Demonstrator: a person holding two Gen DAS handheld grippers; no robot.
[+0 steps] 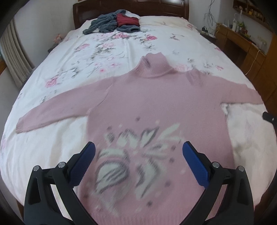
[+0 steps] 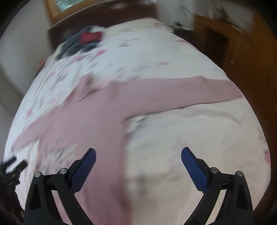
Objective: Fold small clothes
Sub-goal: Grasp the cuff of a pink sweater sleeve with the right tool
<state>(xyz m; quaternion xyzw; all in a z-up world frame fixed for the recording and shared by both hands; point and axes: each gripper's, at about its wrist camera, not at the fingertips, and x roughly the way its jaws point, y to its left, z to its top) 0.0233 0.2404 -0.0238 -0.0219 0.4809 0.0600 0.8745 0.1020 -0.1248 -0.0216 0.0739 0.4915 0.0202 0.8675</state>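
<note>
1. Right now my left gripper [image 1: 138,152] hangs over the lower front of the pink sweater [image 1: 155,107], fingers spread wide, holding nothing.
2. My right gripper [image 2: 138,157] is equally wide, also empty, straddling the sweater's right side edge: one pad [image 2: 84,166] over the knit, the other over bare sheet.
3. The sweater lies flat on the bed [image 1: 60,69], front up, turtleneck pointing toward the headboard [image 1: 131,10] and both sleeves out to the sides. My read: it's spread like this so the sleeves and sides can be folded in cleanly.
4. The right sleeve [image 2: 181,93] runs out from the sweater to the bed's edge. I'd guess the right gripper sits at that side because the side or sleeve is the first grab.
5. Folding looks not yet begun; no crease or fold-over on the sweater.
6. Well beyond the sweater's collar, by the headboard, sits a pile of clothes [image 1: 112,22]: grey knitwear plus one dark red piece, probably waiting their turn.
7. Counts: one pink sweater, two sleeves, two grippers, one pile. Items in the pile: at least two, exact number I can't tell.
8. Right wrist view is motion-blurred, so fine detail there is unreliable.
</note>
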